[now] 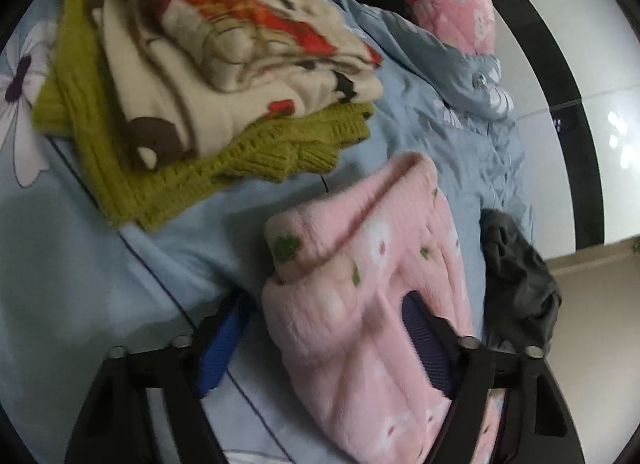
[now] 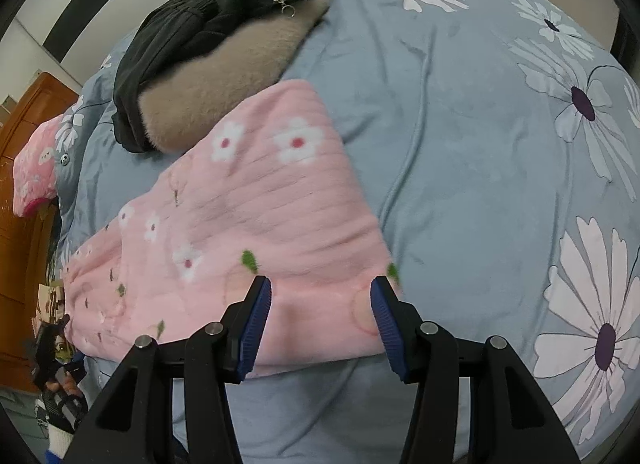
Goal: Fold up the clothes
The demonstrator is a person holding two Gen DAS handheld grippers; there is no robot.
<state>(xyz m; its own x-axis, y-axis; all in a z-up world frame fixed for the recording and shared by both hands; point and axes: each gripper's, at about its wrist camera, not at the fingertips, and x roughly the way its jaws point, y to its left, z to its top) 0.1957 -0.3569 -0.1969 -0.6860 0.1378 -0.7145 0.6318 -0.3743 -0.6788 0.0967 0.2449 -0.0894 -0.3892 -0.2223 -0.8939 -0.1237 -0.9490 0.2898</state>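
A blue flowered duvet (image 2: 460,152) covered the bed. The fluffy pink garment (image 2: 248,232) lay across it, its near edge between the wide-spread right gripper (image 2: 320,296); the left gripper (image 1: 324,324), also spread, straddled its bunched end, gripping nothing

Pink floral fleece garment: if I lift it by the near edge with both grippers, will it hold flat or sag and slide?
The pink floral fleece garment probably sags: it bunches and rolls between the left gripper fingers. It looks plush and thick, so likely light yet bulky. The right gripper straddles its edge, open; the fuzzy pile should resist slipping once pinched.
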